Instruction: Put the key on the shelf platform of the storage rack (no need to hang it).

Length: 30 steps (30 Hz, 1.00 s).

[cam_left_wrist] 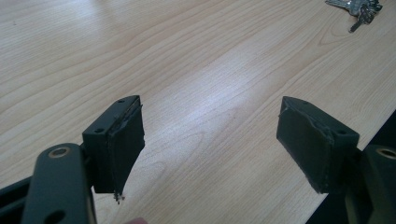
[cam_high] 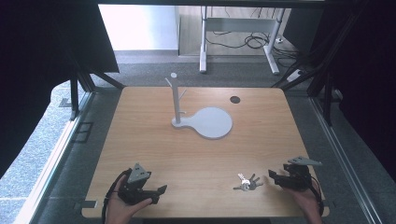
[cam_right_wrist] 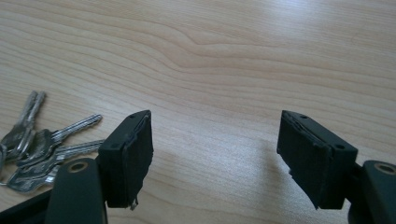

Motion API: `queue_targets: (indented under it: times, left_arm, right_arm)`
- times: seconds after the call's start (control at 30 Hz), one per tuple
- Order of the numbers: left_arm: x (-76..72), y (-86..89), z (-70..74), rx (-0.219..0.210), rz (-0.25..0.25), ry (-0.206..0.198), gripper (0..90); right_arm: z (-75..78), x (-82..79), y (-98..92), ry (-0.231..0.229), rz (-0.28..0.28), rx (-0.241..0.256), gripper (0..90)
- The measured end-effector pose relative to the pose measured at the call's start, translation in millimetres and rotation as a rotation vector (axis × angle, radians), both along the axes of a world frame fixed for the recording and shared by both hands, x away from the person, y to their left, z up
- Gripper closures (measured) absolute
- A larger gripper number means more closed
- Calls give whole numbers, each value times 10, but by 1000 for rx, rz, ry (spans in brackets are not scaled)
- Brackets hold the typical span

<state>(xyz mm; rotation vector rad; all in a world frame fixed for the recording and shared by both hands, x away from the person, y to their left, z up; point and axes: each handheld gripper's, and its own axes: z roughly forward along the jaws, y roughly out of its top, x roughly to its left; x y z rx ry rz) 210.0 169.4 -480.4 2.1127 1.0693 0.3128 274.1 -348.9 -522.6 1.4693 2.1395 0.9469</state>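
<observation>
Resting at the near right of the worktop, the right tool is held with its jaws spread wide and nothing is gripped between them. A bunch of keys is seen lying flat on the wood just to the left of that tool, near it but apart from it. From the right gripper view, the keys are found at the left edge, beside and partly behind the left jaw, outside the gap; bare wood is seen between the two black pads. Whether that jaw touches the keys cannot be told.

At the near left, the left tool is likewise held wide apart and empty, with its jaws pointed to the right, and it is grasped from below by a hand. In the left gripper view, only the wood grain of the worktop is framed between its jaws, and the keys are seen well apart at the far right corner.

Farther back, near the middle of the worktop, a white stand with an upright post and short pegs is placed on a rounded flat base. A small dark round disc is set into the wood to its far right.
</observation>
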Motion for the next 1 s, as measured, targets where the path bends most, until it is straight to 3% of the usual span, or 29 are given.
queue_targets:
  times: [0.37, 0.5, 0.53, 0.77, 1.0]
  left_arm:
    - [-15, 34, 45, -6, 9, -6, 236]
    - [-31, 33, 63, -17, 8, -10, 236]
    - [-31, 33, 63, -17, 8, -10, 236]
    - [-24, 3, 47, -15, -1, -6, 236]
    - [-21, -2, 44, -13, -7, -6, 236]
  right_arm:
    - [101, -42, -3, 14, 72, 4, 300]
    - [233, -85, 31, 44, 158, -25, 314]
    - [233, -85, 31, 44, 158, -25, 314]
    - [480, -64, 150, 121, 294, -111, 362]
    - [525, -31, 402, 177, 411, -167, 378]
